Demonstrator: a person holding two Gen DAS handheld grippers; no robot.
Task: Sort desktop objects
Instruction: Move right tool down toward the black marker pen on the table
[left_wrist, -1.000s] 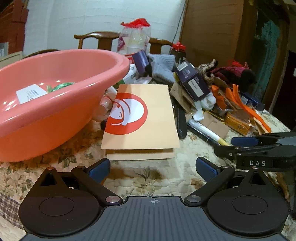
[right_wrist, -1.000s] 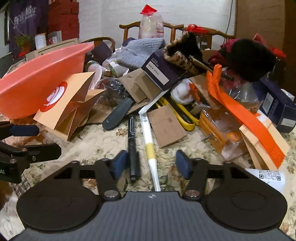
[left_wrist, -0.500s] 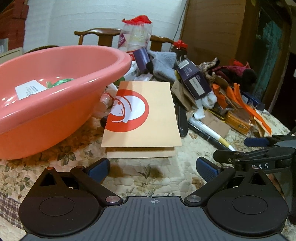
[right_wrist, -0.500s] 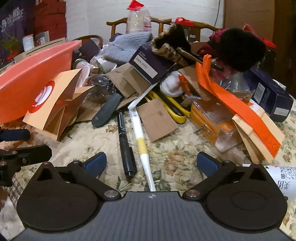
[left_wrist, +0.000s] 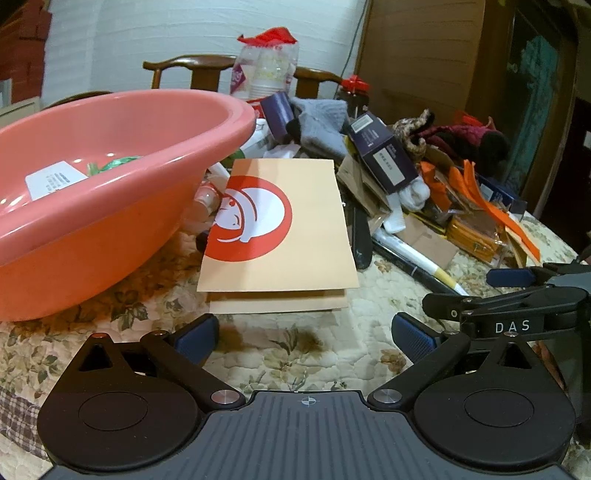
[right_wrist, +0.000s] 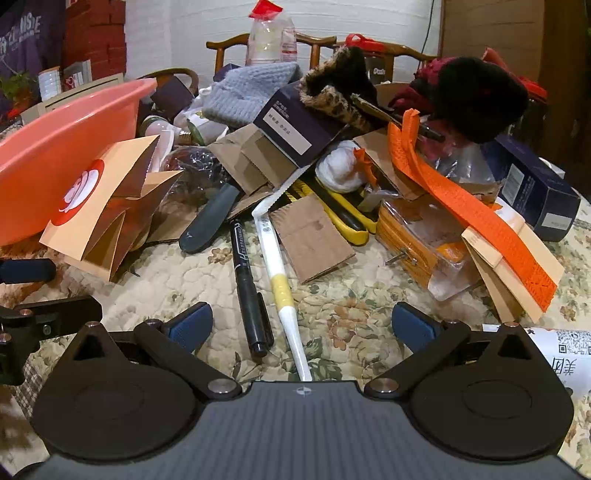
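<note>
The black marker (right_wrist: 248, 280) and the white pen with a yellow band (right_wrist: 277, 280) lie side by side on the table (right_wrist: 351, 314), pointing toward the right claw (right_wrist: 301, 326). That claw has just been opening and now stands spread wide, the two pens between its blue pads and touched by neither. Only the right wrist view shows them this fully; the left wrist view catches them far right as a dark and a white stick (left_wrist: 417, 258), just beyond the right claw (left_wrist: 517, 291) seen from its side.

The left claw (left_wrist: 303, 334) is likewise spread and holds nothing, above bare flowered cloth in front of the tan paper bag with a red round logo (left_wrist: 277, 236).

The left view alone looks into the pink basin (left_wrist: 122, 173): a white card (left_wrist: 55, 179) and something green (left_wrist: 114, 162) lie in it. In the right view only the basin's outer wall shows, the bag leaning at it.

Behind the pens the heap starts: cardboard piece (right_wrist: 314, 240), yellow utility knife (right_wrist: 343, 218), orange strap (right_wrist: 469, 206), dark box (right_wrist: 295, 129), grey knit hat (right_wrist: 247, 92). Open cloth lies only near both claws.
</note>
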